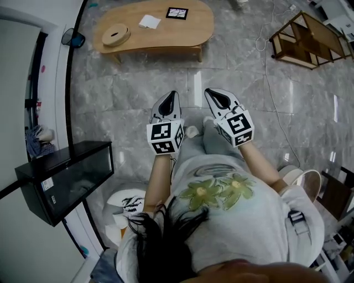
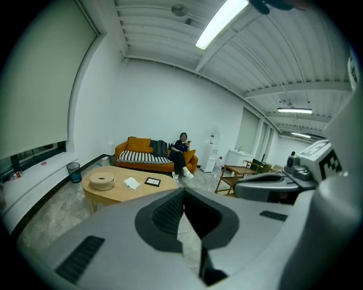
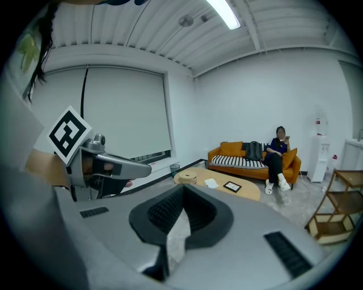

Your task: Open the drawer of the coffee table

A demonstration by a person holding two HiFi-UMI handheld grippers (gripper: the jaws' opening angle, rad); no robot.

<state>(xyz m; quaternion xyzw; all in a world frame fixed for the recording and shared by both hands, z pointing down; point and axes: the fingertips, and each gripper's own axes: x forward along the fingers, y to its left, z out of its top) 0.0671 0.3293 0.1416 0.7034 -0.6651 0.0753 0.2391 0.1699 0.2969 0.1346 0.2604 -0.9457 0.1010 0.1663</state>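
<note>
The oval wooden coffee table (image 1: 166,33) stands on the grey tiled floor, some way ahead of both grippers. Its front side (image 1: 157,51) faces me; I cannot make out a drawer there. The table also shows in the left gripper view (image 2: 122,192) and in the right gripper view (image 3: 244,191). My left gripper (image 1: 173,94) and right gripper (image 1: 210,91) are held side by side in the air, pointing at the table. Both are shut with nothing between the jaws, as their own views show: left gripper (image 2: 182,190), right gripper (image 3: 182,188).
On the table lie a round wooden box (image 1: 115,34), a white paper (image 1: 149,21) and a black framed card (image 1: 177,12). A black cabinet (image 1: 66,177) stands at my left and a wooden rack (image 1: 310,38) at the upper right. A person (image 2: 181,152) sits on an orange sofa (image 2: 142,152).
</note>
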